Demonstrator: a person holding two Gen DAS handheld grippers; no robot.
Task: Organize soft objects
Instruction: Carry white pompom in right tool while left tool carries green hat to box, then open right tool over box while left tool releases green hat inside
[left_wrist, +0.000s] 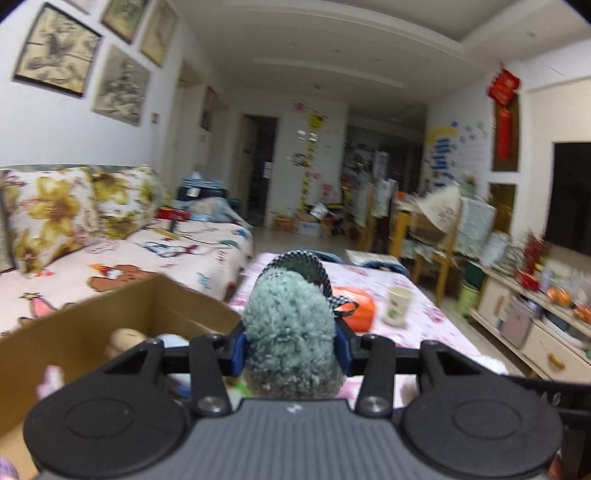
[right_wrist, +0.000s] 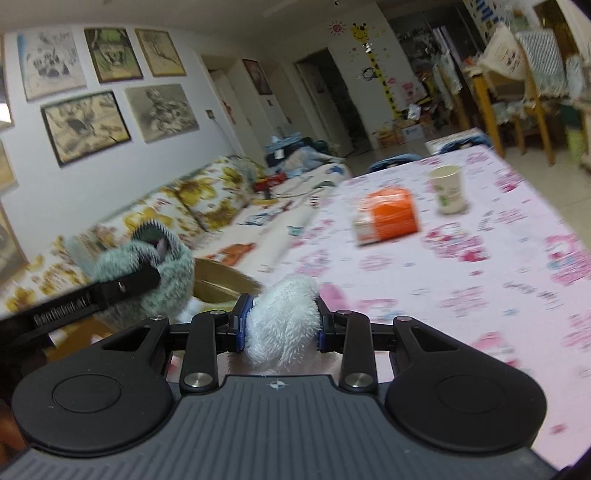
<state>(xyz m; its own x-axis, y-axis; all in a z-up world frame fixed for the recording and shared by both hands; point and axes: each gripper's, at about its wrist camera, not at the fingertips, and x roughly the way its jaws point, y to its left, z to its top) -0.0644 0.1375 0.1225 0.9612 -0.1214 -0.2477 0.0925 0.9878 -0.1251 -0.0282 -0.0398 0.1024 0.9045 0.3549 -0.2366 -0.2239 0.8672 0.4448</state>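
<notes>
My left gripper (left_wrist: 291, 349) is shut on a fluffy teal slipper (left_wrist: 290, 325) with a checkered lining and holds it up beside the open cardboard box (left_wrist: 92, 325). The same teal slipper (right_wrist: 147, 273) and the left gripper show at the left of the right wrist view, above the box (right_wrist: 221, 284). My right gripper (right_wrist: 282, 328) is shut on a white fluffy soft object (right_wrist: 282, 321), just right of the box over the pink tablecloth. The box holds several small soft items, partly hidden.
An orange packet (right_wrist: 388, 218) and a paper cup (right_wrist: 448, 188) stand on the pink-covered table (right_wrist: 480, 277). A floral sofa (left_wrist: 74, 229) runs along the left wall. Chairs (left_wrist: 436, 236) and a TV cabinet (left_wrist: 524, 325) stand at the right.
</notes>
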